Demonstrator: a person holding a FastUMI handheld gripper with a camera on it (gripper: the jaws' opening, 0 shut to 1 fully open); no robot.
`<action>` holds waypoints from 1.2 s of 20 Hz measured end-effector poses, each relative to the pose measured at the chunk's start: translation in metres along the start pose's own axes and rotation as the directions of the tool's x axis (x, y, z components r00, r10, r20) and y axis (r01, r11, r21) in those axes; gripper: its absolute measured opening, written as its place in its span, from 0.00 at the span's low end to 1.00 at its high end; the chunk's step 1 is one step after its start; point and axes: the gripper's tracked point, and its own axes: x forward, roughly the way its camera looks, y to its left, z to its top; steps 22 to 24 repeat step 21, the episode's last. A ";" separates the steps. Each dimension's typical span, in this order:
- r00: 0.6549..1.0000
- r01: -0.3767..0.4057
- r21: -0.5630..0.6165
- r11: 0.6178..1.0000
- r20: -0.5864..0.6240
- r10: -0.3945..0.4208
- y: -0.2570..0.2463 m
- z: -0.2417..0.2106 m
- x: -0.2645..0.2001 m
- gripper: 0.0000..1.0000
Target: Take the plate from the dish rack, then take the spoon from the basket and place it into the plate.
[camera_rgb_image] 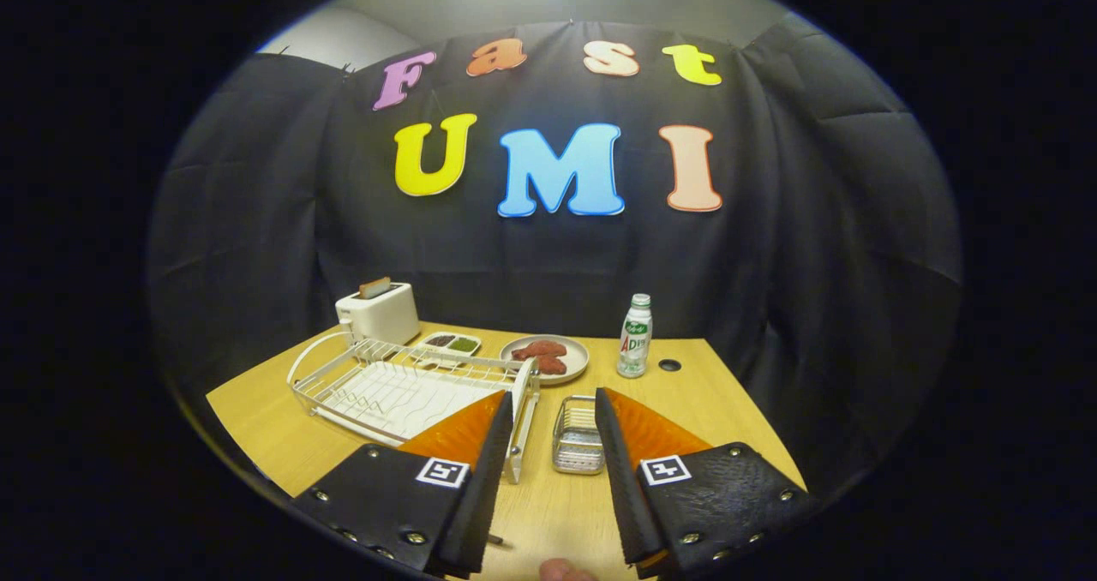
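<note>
While the gripper [553, 410] hung above the tabletop [694, 392], its fingers were spread apart and pinched nothing. Just ahead, between the fingertips, stood a small wire basket [577, 440]; whether a spoon lay inside could not be made out. At eleven o'clock from the gripper sat a white dish rack [403, 388], with a white plate [521, 384] standing on edge at its near-right end. Beyond the basket, at twelve o'clock, a round plate [576, 360] held reddish-brown pieces of food [542, 356]. A two-part tray [452, 342] held dark and green fillings. A toaster [378, 314] carried a slice, and a bottle [635, 337] stood at one o'clock.
</note>
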 end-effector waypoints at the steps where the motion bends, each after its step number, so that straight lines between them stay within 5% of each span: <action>1: 0.999 0.023 -0.004 1.000 0.043 -0.023 -0.012 0.011 0.001 0.62; 5: 0.978 0.042 0.006 0.999 0.205 -0.042 -0.042 0.040 0.009 0.62; 12: 0.977 0.124 -0.084 0.989 0.187 -0.106 -0.109 0.013 0.039 0.62; 17: 0.982 0.139 0.043 0.989 0.122 -0.143 -0.151 -0.022 0.069 0.63; 18: 0.973 0.175 0.074 0.982 0.138 -0.184 -0.165 -0.020 0.069 0.59; 19: 0.973 0.166 0.097 0.981 0.148 -0.179 -0.172 -0.029 0.082 0.21; 24: 0.979 0.161 0.111 0.981 0.111 -0.173 -0.174 -0.054 0.084 0.19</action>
